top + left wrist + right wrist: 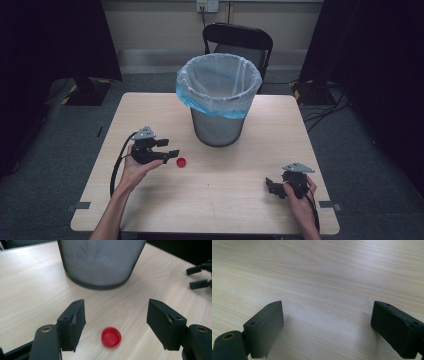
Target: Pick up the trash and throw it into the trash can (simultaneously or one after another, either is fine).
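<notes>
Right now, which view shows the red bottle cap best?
The left gripper view: the red bottle cap lies large, open side up, between the open left tool jaws. The high view shows it as a small dot.

Left claw (170, 148) held low in left hand (134, 167), jaws wide apart. Right claw (270, 186) low in right hand (301, 196), jaws spread, nothing between.

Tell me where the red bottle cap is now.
The red bottle cap lies on the table just off the open left gripper, in front of the waste bin; the left gripper view shows it between the jaws.
</notes>
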`<move>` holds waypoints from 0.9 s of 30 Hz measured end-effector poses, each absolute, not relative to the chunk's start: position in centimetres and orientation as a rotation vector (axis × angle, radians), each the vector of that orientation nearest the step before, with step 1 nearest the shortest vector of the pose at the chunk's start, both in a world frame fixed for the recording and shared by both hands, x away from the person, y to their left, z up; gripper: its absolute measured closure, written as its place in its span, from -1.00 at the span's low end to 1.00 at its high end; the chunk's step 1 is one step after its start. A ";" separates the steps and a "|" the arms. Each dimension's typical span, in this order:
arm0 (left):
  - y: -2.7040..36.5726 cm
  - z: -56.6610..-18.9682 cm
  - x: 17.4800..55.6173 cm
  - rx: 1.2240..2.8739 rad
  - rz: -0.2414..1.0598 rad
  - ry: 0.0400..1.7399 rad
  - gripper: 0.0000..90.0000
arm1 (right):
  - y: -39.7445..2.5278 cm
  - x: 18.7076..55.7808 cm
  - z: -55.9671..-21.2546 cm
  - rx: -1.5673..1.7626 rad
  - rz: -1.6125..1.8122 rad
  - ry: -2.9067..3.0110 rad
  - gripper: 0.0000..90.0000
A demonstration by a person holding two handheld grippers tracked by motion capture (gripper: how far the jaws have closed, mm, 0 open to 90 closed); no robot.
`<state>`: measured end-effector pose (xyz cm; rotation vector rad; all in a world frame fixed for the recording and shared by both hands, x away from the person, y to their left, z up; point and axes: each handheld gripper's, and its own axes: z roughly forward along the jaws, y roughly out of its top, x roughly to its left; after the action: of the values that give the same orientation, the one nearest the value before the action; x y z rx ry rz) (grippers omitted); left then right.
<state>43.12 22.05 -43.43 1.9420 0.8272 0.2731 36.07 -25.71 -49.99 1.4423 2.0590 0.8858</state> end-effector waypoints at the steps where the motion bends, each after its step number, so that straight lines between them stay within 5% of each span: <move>1: 21.9 -43.8 43.2 1.949 0.260 0.836 -0.29 | -25.7 36.1 -50.0 1.442 0.886 2.059 -0.77; 6: 21.4 -45.9 43.3 2.013 0.242 0.841 -0.14 | -25.7 36.1 -50.0 1.442 0.886 2.059 -0.77; 16: 20.0 -47.9 43.7 2.097 0.227 0.876 -0.24 | -25.7 36.1 -50.0 1.442 0.886 2.059 -0.77; 27: 18.2 -49.3 43.5 2.173 0.285 0.855 -0.03 | -25.7 36.1 -50.0 1.443 0.886 2.059 -0.77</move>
<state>43.54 18.19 -49.30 2.1731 0.8545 0.2852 36.07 -25.71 -49.99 1.4427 2.0588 0.8861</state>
